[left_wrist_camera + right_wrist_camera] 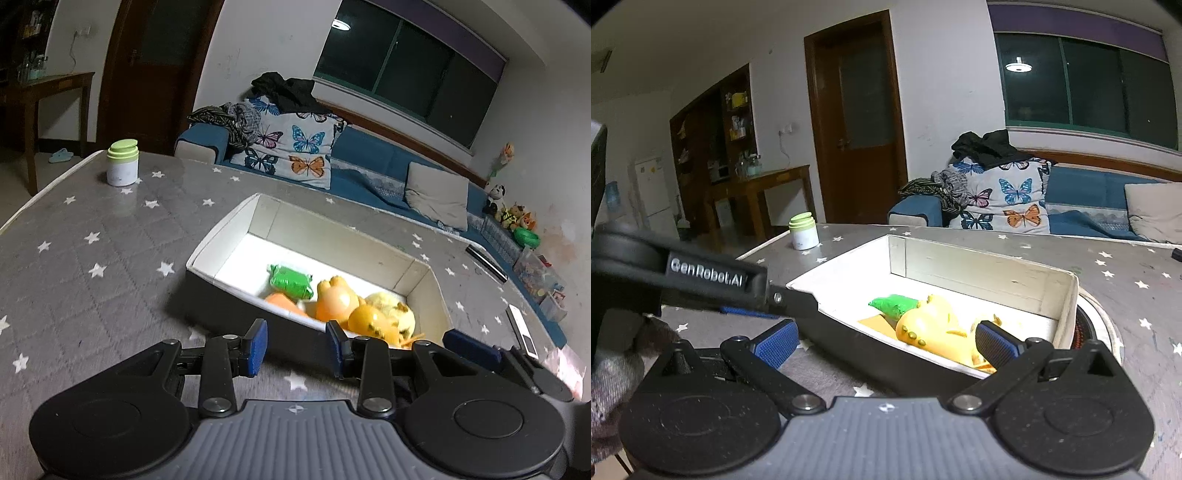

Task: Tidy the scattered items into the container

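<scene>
An open box [221,236] with white inner walls and dark outer walls stands on the grey star-patterned table [92,240]. Inside lie a green packet [291,282], an orange toy [334,301] and yellow toys [391,314]. My left gripper [295,345] hovers just before the box's near wall, open, with nothing between its blue pads. My right gripper [886,343] is open wide at the near wall of the box [849,262], holding nothing, and the yellow toy [934,325] and green packet [894,304] lie beyond it. A white jar with a green lid [123,162] stands alone at the table's far left corner.
A black remote [485,264] and a white device [521,328] lie right of the box. A round dark ring [1089,325] sits under the box's right end. The left gripper's body [701,277] crosses the right wrist view. A blue sofa [369,158] runs behind the table.
</scene>
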`<state>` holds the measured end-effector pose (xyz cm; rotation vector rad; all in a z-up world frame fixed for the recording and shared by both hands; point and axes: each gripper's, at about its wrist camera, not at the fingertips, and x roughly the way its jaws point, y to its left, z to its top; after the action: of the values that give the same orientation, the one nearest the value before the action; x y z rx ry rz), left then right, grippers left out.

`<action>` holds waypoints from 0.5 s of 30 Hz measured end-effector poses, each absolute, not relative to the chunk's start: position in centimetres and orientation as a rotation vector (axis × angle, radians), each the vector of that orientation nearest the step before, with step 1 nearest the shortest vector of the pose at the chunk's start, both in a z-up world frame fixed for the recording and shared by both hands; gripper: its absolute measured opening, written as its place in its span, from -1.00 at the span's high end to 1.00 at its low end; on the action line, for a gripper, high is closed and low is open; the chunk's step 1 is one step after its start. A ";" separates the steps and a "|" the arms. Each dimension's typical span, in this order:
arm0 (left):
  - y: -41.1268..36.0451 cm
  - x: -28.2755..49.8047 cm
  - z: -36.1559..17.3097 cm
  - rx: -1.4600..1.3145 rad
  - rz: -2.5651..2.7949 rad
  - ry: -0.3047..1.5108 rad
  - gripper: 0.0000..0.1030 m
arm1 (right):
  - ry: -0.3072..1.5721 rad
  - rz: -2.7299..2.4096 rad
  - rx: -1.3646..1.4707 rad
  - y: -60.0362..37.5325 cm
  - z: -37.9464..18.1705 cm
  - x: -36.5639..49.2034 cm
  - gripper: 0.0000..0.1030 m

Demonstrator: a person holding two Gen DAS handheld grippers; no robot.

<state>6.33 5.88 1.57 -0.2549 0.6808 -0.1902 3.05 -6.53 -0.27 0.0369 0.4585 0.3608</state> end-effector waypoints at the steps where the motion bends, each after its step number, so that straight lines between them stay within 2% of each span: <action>1: 5.8 6.1 1.5 -0.252 -0.190 0.680 0.28 | 0.458 0.360 0.040 -6.6 -0.3 2.9 -1.00; 15: 5.2 3.5 0.0 -0.195 -0.149 0.680 0.29 | 0.495 0.347 0.025 -6.6 -1.3 1.0 -1.00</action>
<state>3.53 5.15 -0.02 -0.1951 0.6801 -0.1487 1.01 -6.57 -1.26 0.0246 0.4954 0.3470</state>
